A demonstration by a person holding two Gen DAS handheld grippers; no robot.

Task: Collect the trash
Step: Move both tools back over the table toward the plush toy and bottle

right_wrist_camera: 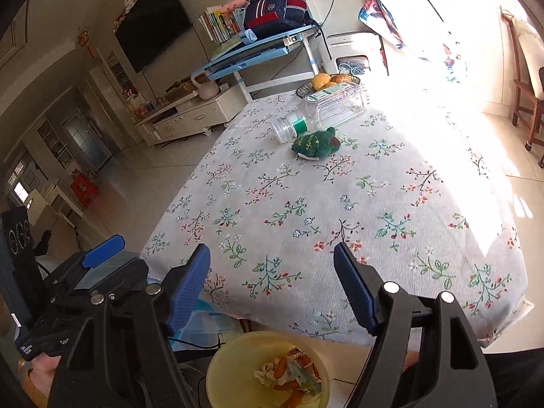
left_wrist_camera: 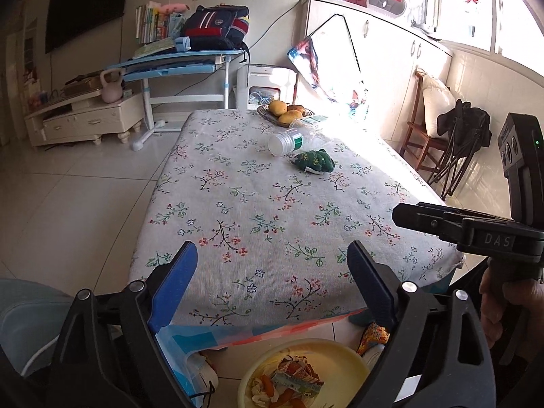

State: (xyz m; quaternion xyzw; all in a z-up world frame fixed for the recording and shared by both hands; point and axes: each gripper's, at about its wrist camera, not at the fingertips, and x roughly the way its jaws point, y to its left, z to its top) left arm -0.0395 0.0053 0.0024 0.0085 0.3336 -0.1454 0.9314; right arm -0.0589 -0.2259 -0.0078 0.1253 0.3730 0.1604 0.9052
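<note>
A yellow bin point(left_wrist_camera: 340, 362) point(right_wrist_camera: 238, 357) stands on the floor just below the near table edge and holds wrappers and orange peel point(left_wrist_camera: 292, 380) point(right_wrist_camera: 292, 370). Far across the floral tablecloth point(left_wrist_camera: 272, 204) lies a clear plastic bottle point(left_wrist_camera: 285, 141) point(right_wrist_camera: 326, 108) on its side, with a green plush toy point(left_wrist_camera: 314, 161) point(right_wrist_camera: 316, 144) right in front of it. My left gripper point(left_wrist_camera: 272, 248) hovers over the near table edge above the bin, open and empty. My right gripper point(right_wrist_camera: 272, 250) point(left_wrist_camera: 425, 217) hangs beside it to the right, also open with nothing between its blue pads.
A basket of fruit point(left_wrist_camera: 285, 112) point(right_wrist_camera: 326, 81) sits at the table's far edge behind the bottle. A blue-and-white plastic bag point(left_wrist_camera: 190, 343) lies under the table left of the bin. A wooden chair point(left_wrist_camera: 428, 125) stands right of the table and a blue desk point(left_wrist_camera: 176, 61) beyond it.
</note>
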